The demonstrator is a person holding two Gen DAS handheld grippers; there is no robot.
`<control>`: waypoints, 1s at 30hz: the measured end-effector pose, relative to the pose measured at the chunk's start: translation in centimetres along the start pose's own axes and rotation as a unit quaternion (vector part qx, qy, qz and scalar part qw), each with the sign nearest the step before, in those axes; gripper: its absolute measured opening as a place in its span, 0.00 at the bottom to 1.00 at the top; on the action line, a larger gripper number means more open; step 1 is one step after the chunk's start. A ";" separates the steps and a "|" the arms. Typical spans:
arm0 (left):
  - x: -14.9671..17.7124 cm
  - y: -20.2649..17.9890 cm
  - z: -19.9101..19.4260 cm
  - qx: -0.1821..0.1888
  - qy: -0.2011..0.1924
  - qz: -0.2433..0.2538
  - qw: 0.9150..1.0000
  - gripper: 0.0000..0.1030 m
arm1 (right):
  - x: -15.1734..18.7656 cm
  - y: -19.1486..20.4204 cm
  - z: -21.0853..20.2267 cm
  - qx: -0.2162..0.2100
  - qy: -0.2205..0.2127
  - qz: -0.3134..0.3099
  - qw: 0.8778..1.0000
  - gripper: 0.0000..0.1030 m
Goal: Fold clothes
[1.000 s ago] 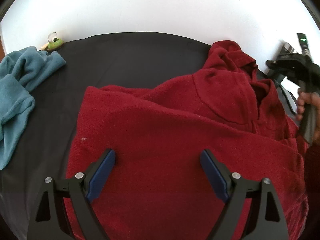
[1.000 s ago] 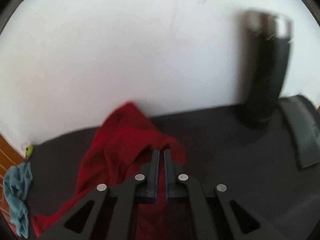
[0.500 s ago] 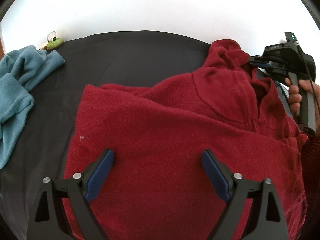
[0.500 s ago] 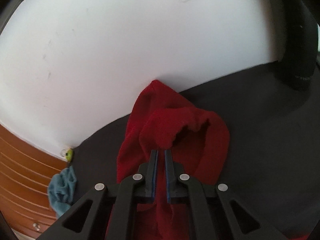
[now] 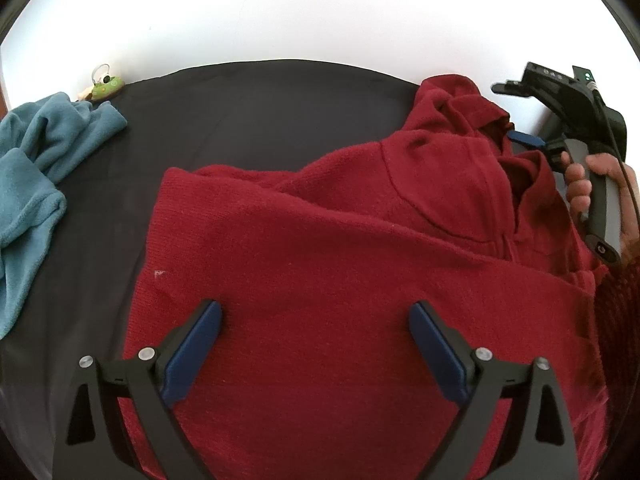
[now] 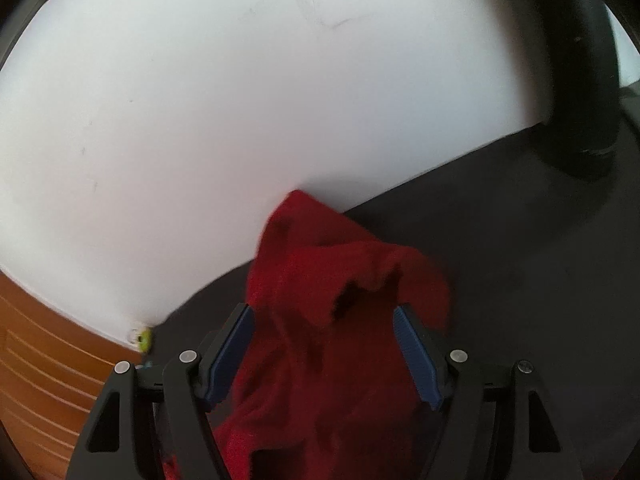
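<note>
1. Hoodie (image 5: 340, 280) — red, spread over the black table (image 5: 248, 120) — was pinched at its hood by the right gripper (image 6: 324, 344) a second ago; now those jaws are opening and the cloth has come free.
2. Half a second back the right pads were pressed together on the fabric; they now stand well apart, with the hood's bunched edge lying loosely between them and neither pad pressing it.
3. In the left wrist view the right gripper sits lower and closer to the collar than before, one blue pad showing just beside the hood's rim; a hand (image 5: 596, 188) wraps its handle.
4. Left gripper (image 5: 316, 344) has kept its place over the hoodie's body and its jaws are opening a little further; they are spread wide with nothing clamped, and whether the pads touch the cloth beneath cannot be told.
5. Hood end lies at the table's far edge against the white wall (image 5: 320, 12).
6. Outward: a blue garment (image 5: 36, 184) lies crumpled at the table's left edge, apart from the hoodie, with a small green toy (image 5: 105, 87) just behind it.
7. A dark cylinder (image 6: 584, 80) stands at the far right of the right wrist view — blurred — and brown slats (image 6: 44, 396) show at the lower left.
</note>
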State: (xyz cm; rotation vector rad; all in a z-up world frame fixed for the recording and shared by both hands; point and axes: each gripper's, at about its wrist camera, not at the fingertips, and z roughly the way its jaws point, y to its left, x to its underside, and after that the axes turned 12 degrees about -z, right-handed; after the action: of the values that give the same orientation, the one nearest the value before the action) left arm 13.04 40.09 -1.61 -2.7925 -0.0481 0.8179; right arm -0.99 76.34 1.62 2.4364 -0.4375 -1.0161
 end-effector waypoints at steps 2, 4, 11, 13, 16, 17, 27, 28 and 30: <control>0.0 0.0 0.0 0.000 0.000 0.000 1.000 0.94 | -0.2 0.6 0.4 0.003 -0.008 -0.007 1.000 0.71; 0.0 0.1 0.0 0.000 0.000 0.000 1.000 0.94 | -0.7 0.7 1.0 0.015 -0.014 -0.007 1.000 0.71; 0.1 -0.1 0.0 -0.001 -0.001 0.003 1.000 0.95 | -1.7 -0.4 3.2 0.059 -0.011 0.027 0.998 0.19; 0.1 -0.1 0.0 -0.001 -0.001 0.004 1.000 0.95 | -1.5 -0.6 3.0 0.062 -0.015 0.032 0.997 0.10; 0.1 0.0 0.0 -0.001 -0.002 0.004 1.000 0.95 | -1.3 -0.2 0.9 0.047 -0.040 0.033 0.998 0.08; 0.1 0.0 0.0 -0.001 -0.002 0.004 1.000 0.95 | -1.2 0.0 0.0 0.040 -0.050 0.033 0.997 0.07; 0.0 -0.1 0.0 -0.001 -0.002 0.003 1.000 0.95 | 1.2 4.4 -11.8 -0.101 -0.126 -0.035 0.986 0.07; 0.0 0.0 0.0 -0.001 -0.002 0.003 1.000 0.95 | 2.0 4.8 -12.8 -0.113 -0.128 -0.046 0.984 0.07; -0.1 0.0 0.0 0.000 -0.001 0.002 1.000 0.95 | 3.7 5.6 -14.8 -0.135 -0.128 -0.069 0.980 0.07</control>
State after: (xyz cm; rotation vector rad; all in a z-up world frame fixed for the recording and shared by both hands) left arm 13.01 40.05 -1.55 -2.7920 -0.0432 0.8217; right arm 11.66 74.26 11.58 2.1257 -0.1979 -1.3627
